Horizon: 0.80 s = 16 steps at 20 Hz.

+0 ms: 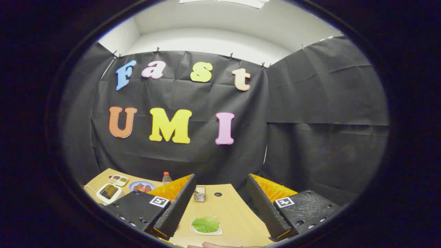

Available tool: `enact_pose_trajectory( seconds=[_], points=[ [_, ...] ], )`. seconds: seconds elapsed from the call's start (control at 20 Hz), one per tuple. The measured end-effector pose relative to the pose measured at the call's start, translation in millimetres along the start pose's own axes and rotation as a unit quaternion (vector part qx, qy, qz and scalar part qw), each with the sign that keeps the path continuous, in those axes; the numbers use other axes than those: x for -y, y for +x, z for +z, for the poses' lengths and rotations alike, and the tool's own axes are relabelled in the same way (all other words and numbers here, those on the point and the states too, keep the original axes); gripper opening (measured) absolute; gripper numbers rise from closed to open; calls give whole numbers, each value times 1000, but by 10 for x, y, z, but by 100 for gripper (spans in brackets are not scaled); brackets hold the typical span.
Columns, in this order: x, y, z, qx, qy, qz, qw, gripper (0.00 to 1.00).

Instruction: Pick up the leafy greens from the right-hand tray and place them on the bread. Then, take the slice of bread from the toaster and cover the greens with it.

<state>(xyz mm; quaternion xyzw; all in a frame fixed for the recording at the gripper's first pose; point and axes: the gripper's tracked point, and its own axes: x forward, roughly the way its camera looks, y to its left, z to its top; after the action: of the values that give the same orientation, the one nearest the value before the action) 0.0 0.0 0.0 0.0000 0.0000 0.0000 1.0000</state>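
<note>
While you hold the tongs [220, 206] level and spread wide with nothing gripped, the leafy greens [206, 224] already lie on the bread [217, 231] between them on the bench [237, 213].

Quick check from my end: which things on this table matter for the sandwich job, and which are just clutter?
For the job:
- leafy greens, lying on the bread, between the fingers of the open tool
- toaster, far left

Lying about:
- plate with reddish food
- small tray
- bottle
- small metal container, beyond the fingers
</note>
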Motion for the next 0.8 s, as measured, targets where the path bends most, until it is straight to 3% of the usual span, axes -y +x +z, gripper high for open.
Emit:
enact_pose_trajectory(
  seconds=[0.3,0.8],
  points=[
    [189,171,-53,0,-1,12,1000,95],
    [379,668,-468,-26,-27,92,995,95]
  ],
)
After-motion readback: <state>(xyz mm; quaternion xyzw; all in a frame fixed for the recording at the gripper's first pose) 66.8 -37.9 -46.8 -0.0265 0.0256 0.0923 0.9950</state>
